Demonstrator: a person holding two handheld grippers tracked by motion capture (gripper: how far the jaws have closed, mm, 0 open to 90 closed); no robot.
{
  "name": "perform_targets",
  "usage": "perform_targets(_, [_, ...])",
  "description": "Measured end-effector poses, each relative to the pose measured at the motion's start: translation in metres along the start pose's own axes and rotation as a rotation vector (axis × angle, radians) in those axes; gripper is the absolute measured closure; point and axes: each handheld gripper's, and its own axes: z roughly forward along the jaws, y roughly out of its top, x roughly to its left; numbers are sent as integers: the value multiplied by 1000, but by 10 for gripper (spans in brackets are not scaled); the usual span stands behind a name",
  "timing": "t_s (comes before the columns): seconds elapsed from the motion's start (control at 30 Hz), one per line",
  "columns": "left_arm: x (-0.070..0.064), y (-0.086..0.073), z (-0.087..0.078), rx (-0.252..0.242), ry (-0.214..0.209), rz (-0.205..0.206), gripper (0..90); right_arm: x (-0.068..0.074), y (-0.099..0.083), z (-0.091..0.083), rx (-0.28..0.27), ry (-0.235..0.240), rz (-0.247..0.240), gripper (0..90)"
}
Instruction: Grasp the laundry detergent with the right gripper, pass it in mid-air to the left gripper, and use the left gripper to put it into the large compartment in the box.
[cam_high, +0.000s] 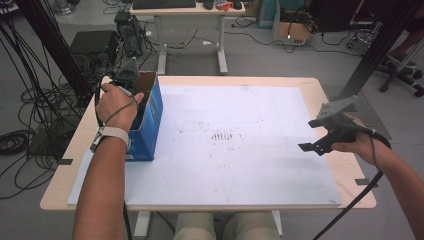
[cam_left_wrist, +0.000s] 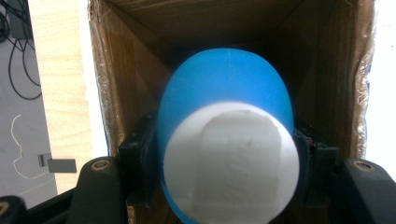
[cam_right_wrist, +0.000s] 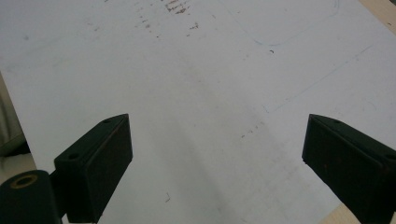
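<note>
We have the left gripper plunged into the open top of the box at the table's left edge, and its jaws are clamped on a blue cup. In the left gripper view the cup sits squarely between the two black pads, one on each flank, its white end turned back towards the camera and its rounded blue end aimed deeper into the cardboard. So the cup's long axis runs along the gripper's own line, straight down into the box, with brown walls close on both sides. Whether it touches the bottom we cannot tell.

The relation that matters, we judge, is this alignment: cup, gripper and box opening share one axis, so any lift or lowering should follow that line to keep clear of the walls.

Our right gripper hangs over the right side of the white board, well apart from the box, jaws spread wide with nothing between them. The left hand is plainly the nearer one
</note>
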Motion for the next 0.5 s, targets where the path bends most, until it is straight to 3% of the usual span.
perform_targets(0.5, [1, 0, 0, 1, 3, -5, 374, 0, 0, 0, 0, -1, 4, 85])
